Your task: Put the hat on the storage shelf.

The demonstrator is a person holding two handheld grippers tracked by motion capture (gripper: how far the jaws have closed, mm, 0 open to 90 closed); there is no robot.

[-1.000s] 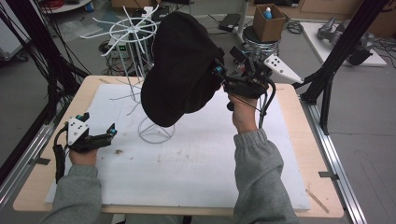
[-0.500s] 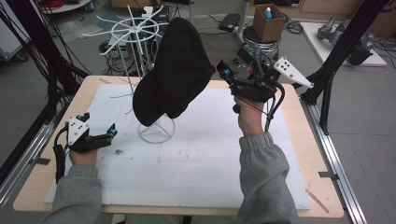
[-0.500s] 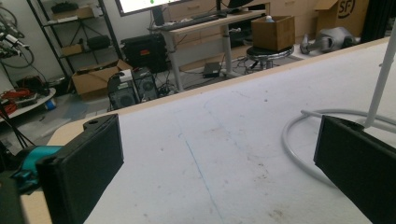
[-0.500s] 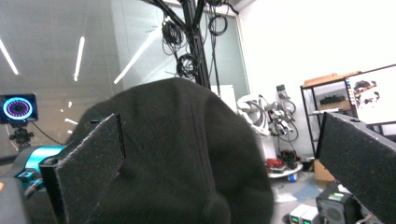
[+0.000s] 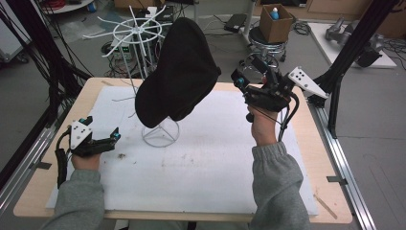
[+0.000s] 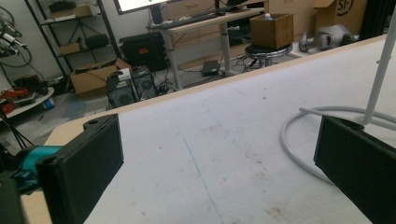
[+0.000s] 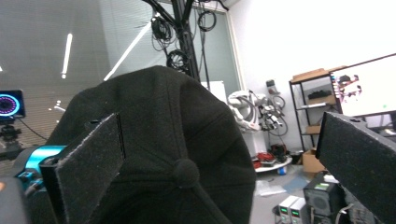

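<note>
black cap [image 5: 179, 72] on white stand [image 5: 160, 134], long axis tilted, crown up-right | right gripper [image 5: 242, 79] released | left gripper [image 5: 112, 136] released

Black cap [image 5: 178, 72] and wire stand [image 5: 161, 133] block mid-table; white mat [image 5: 210, 167] in front lies open.

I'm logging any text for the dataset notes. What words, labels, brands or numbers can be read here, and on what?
"SI-": partial black print on the cardboard box at the top right of the left gripper view; the rest is cut off.
Monitor screen in the right gripper view: content too blurred to read.
Black cap: no readable text.
</note>
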